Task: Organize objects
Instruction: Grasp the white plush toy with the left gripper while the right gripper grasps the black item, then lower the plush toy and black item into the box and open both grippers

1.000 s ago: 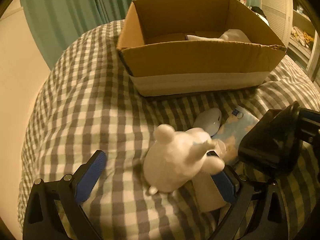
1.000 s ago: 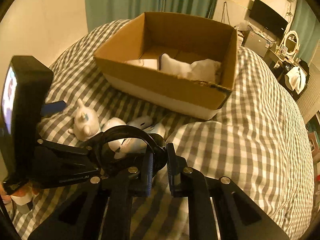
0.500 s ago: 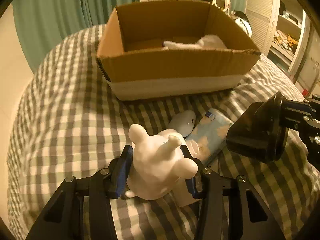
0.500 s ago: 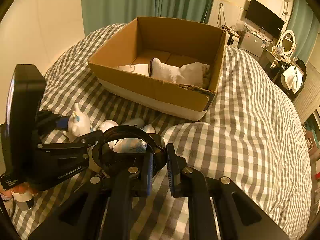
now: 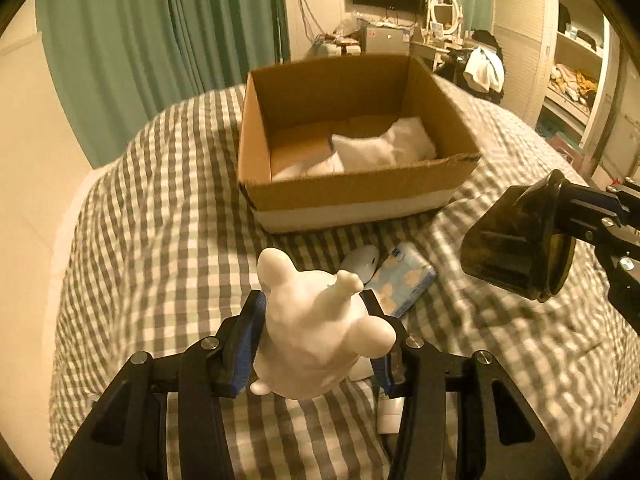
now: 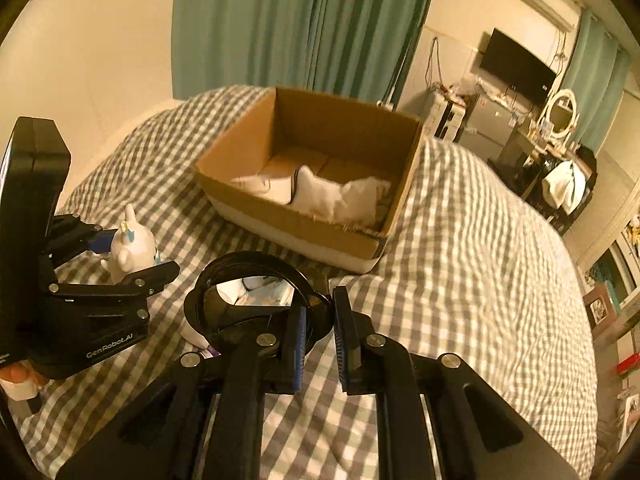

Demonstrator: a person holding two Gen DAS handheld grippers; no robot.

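Lifted clear of the checked bed cover (image 5: 152, 216) now: white bunny figure (image 5: 316, 332), sitting down on the fabric a second ago with the blue pads spread wide around it, up in the air between them. Left hand-held gripper (image 5: 316, 340) clamped on that figure from both sides, jaws about halfway in, closed onto it within the last second. Black cup-like holder (image 5: 516, 240) also higher than before, pinched by its rim in the right hand-held gripper (image 6: 320, 320), jaws nearly together.

From the left wrist view: full look into the cardboard box (image 5: 352, 192), white socks (image 5: 380, 148) bunched toward its near right corner. Below the figure on the bed, a white mouse (image 5: 362, 260) just beside a blue patterned tissue pack (image 5: 404, 280), touching or nearly so. Some white tube-ish thing (image 5: 390, 412) peeking out under the right finger, too hidden to name.

From the right wrist view: bunny's face side instead, little horn and blue marks (image 6: 132, 240), plus the left unit's black body with a logo on it. Mouse and pack mostly blocked here, only bits showing through the holder's open ring (image 6: 256, 292). Box seen from its corner (image 6: 312, 200), socks against the near wall. Fingertip of the person at the far left edge, low down.
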